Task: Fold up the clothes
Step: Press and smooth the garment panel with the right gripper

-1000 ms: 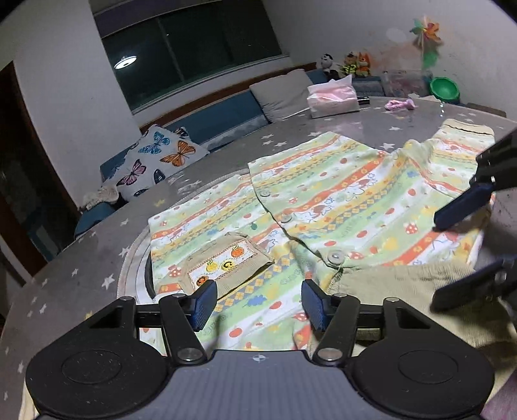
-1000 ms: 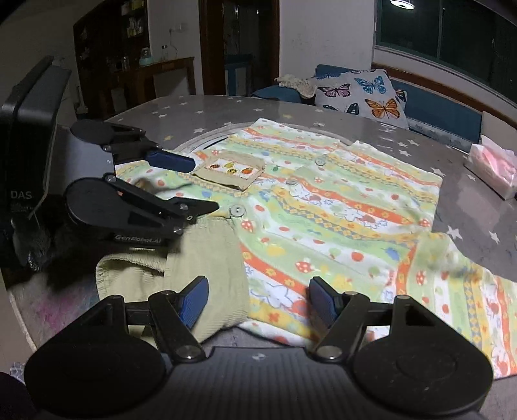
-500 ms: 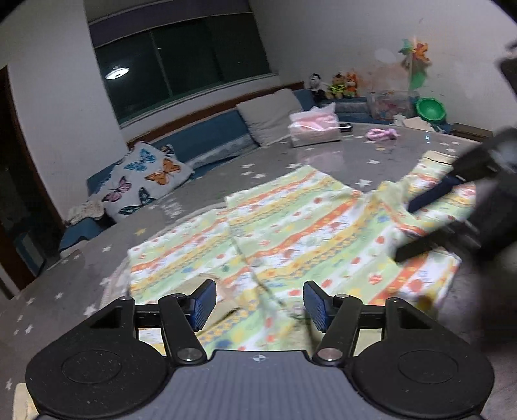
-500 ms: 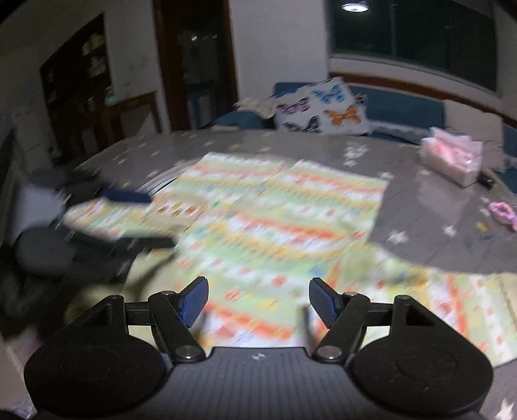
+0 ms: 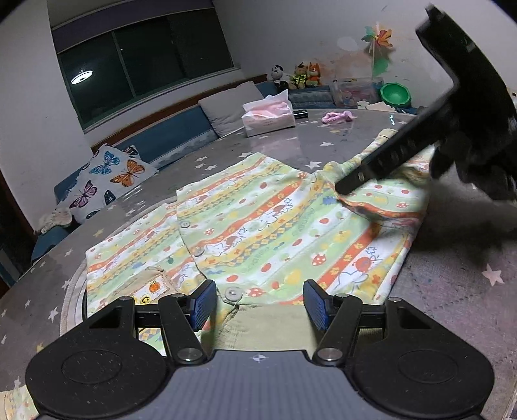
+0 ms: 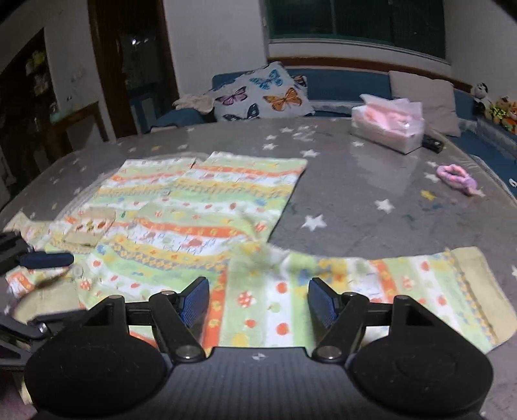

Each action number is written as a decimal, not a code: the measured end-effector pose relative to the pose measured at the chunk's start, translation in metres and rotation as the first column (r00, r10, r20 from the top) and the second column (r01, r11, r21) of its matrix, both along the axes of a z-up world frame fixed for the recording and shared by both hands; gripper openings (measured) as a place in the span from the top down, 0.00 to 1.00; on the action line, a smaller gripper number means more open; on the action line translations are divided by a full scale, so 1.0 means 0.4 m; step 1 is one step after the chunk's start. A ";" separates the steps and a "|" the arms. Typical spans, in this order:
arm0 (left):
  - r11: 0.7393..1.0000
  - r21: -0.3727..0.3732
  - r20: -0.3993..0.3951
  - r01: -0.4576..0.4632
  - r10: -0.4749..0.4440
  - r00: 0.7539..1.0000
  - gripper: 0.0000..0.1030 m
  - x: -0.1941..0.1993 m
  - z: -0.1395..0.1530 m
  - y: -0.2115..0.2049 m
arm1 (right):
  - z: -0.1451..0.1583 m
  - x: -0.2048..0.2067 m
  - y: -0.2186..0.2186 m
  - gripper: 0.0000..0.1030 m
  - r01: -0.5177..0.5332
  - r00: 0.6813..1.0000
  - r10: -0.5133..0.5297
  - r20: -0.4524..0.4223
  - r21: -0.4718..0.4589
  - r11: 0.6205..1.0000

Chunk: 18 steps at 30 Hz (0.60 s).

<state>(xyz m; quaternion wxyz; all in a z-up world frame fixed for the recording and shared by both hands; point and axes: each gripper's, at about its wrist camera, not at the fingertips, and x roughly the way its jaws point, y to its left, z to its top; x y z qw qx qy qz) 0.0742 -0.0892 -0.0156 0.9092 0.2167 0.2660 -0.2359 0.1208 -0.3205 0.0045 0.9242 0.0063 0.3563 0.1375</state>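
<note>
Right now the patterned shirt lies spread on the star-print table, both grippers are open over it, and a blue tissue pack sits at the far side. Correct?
Nearly. The tissue pack is pink, not blue, as the right wrist view shows. The rest holds: the shirt lies spread on the table, with the left gripper and right gripper open over it.

Room at night: a dark window (image 5: pixel 145 61) reflected a ceiling lamp (image 5: pixel 81 77) above a blue sofa (image 5: pixel 168 135) bearing a butterfly cushion (image 5: pixel 106 181); white walls (image 5: pixel 290 29); star-patterned grey tabletop (image 6: pixel 355 206).
</note>
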 end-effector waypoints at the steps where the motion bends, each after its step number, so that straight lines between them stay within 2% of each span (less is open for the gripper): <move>1: 1.000 0.001 0.001 0.002 -0.002 1.000 0.39 0.000 -0.001 -0.001 | 0.009 0.009 -0.004 0.35 0.004 1.000 -0.004 0.007 0.002 1.000; 8: 1.000 -0.013 -0.008 0.020 -0.020 1.000 0.39 0.001 -0.002 0.005 | 0.031 0.161 0.001 0.63 0.030 0.999 -0.028 -0.024 0.071 0.997; 12: 0.999 -0.032 -0.021 0.033 -0.034 0.999 0.39 0.004 -0.002 0.014 | 0.009 0.255 0.012 0.68 0.068 0.996 -0.064 -0.056 0.064 0.996; 18: 0.997 -0.047 -0.036 0.054 -0.056 0.998 0.39 0.008 -0.001 0.022 | -0.018 0.363 0.024 0.86 0.105 0.991 -0.102 -0.082 0.041 0.994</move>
